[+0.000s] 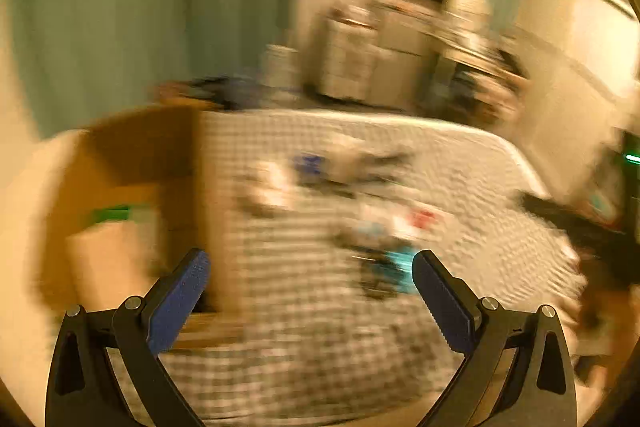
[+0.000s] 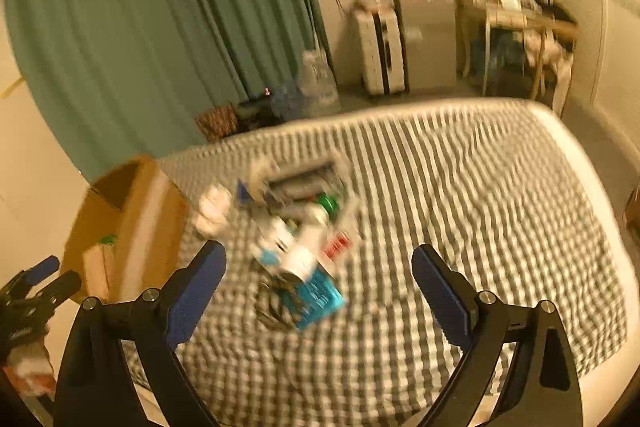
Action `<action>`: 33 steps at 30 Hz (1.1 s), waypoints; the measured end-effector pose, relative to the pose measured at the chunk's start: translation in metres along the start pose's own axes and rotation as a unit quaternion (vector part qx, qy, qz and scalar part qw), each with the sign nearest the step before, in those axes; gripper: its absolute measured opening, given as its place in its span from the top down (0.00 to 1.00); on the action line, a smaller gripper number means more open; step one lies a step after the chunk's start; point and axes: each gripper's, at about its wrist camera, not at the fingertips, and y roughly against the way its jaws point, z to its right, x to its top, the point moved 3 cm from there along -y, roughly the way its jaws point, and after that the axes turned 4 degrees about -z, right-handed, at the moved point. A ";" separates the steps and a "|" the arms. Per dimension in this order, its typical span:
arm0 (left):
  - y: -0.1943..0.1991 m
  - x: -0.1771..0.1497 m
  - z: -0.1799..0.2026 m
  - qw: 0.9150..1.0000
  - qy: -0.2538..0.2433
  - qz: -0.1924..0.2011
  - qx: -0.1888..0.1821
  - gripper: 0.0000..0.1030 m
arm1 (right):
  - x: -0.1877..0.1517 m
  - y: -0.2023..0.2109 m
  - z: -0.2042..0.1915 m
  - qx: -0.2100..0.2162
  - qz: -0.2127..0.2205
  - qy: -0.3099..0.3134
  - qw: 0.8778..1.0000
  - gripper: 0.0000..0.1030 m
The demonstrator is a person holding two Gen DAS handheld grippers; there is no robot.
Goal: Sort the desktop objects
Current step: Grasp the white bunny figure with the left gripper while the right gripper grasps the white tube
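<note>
A pile of small desktop objects (image 2: 300, 227) lies on a bed with a grey-and-white checked cover (image 2: 480, 207). In it I make out a cyan box (image 2: 318, 301), a white roll (image 2: 214, 209), a green cap (image 2: 328, 203), a red item (image 2: 338, 247) and a grey tray (image 2: 300, 179). My right gripper (image 2: 318, 263) is open and empty, held above the pile. My left gripper (image 1: 310, 267) is open and empty; its view is blurred, with the pile (image 1: 360, 207) ahead and the cyan box (image 1: 400, 263) near its right finger.
An open cardboard box (image 2: 132, 223) stands left of the bed, with a green item (image 2: 108, 239) inside; it also shows in the left wrist view (image 1: 132, 207). Green curtains (image 2: 160, 27), a water jug (image 2: 318, 83) and a cluttered desk (image 2: 520, 19) are behind.
</note>
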 end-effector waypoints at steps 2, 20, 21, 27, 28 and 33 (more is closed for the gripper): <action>-0.032 0.004 0.029 0.999 -0.030 -0.020 -0.006 0.00 | -0.006 -0.021 0.007 -0.001 -0.006 0.000 1.000 0.08; -0.223 0.015 0.033 0.987 -0.092 -0.099 0.083 0.00 | -0.009 -0.160 0.035 0.065 -0.084 -0.049 0.993 0.57; -0.231 0.017 0.032 0.986 -0.099 -0.103 0.087 0.00 | -0.010 -0.167 0.036 0.075 -0.098 -0.050 0.991 0.62; -0.252 0.015 0.036 0.986 -0.121 -0.105 0.043 0.28 | -0.011 -0.170 0.039 0.094 -0.104 -0.047 0.989 0.81; -0.253 0.012 0.039 0.985 -0.129 -0.107 0.034 0.47 | -0.011 -0.170 0.039 0.093 -0.103 -0.044 0.989 0.81; -0.242 0.003 0.042 0.985 -0.136 -0.105 0.035 0.47 | -0.009 -0.160 0.041 0.103 -0.093 -0.054 0.989 0.92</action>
